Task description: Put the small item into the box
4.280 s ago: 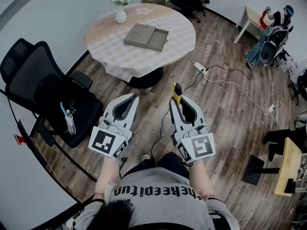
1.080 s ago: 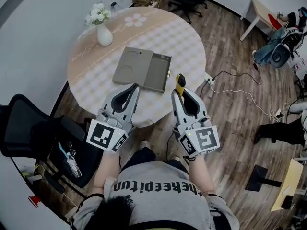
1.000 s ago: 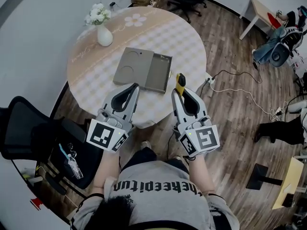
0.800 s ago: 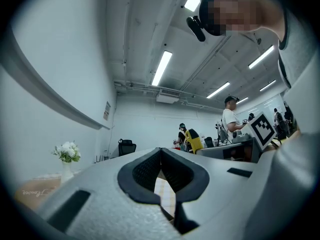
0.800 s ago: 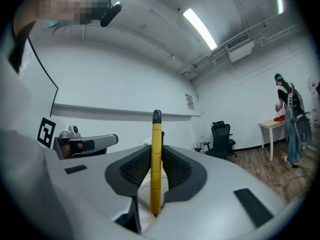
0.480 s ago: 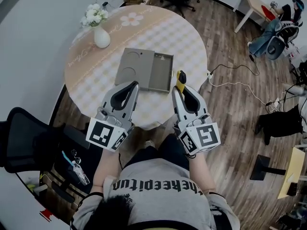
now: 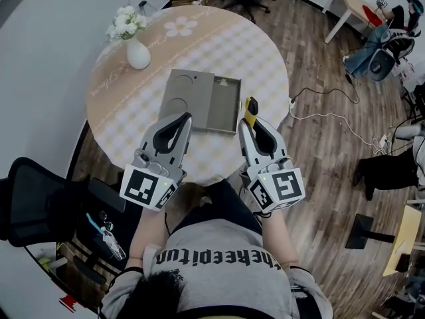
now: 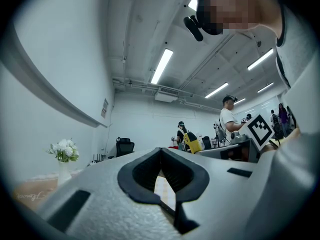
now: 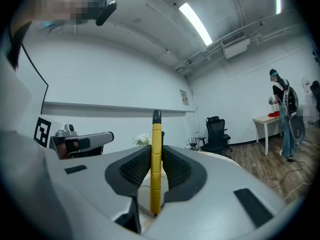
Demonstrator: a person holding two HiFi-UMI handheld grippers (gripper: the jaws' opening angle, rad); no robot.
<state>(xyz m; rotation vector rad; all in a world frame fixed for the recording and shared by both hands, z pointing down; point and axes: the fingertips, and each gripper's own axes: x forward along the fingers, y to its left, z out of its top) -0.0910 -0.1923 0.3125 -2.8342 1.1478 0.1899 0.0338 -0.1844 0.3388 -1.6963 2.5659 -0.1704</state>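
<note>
A flat grey-brown box (image 7: 202,100) lies open on the round table (image 7: 259,52); its left half has a round recess. My right gripper (image 7: 249,115) is shut on a small yellow item with a black tip (image 7: 251,107), held just off the box's right edge, near the table's front. In the right gripper view the yellow item (image 9: 156,169) stands upright between the ribbed pads of that gripper (image 9: 156,146). My left gripper (image 7: 181,119) hovers at the box's near left edge. Its jaws (image 8: 161,151) are shut with nothing between them.
A white vase of flowers (image 7: 136,45) stands at the table's far left. A black office chair (image 7: 40,205) is on my left. Cables and a power strip (image 7: 319,115) lie on the wooden floor at the right. People stand across the room (image 9: 282,119).
I have walked up to the table: the box, far off 4.3 s ago, now lies right before both grippers. The yellow item stays gripped in the right gripper.
</note>
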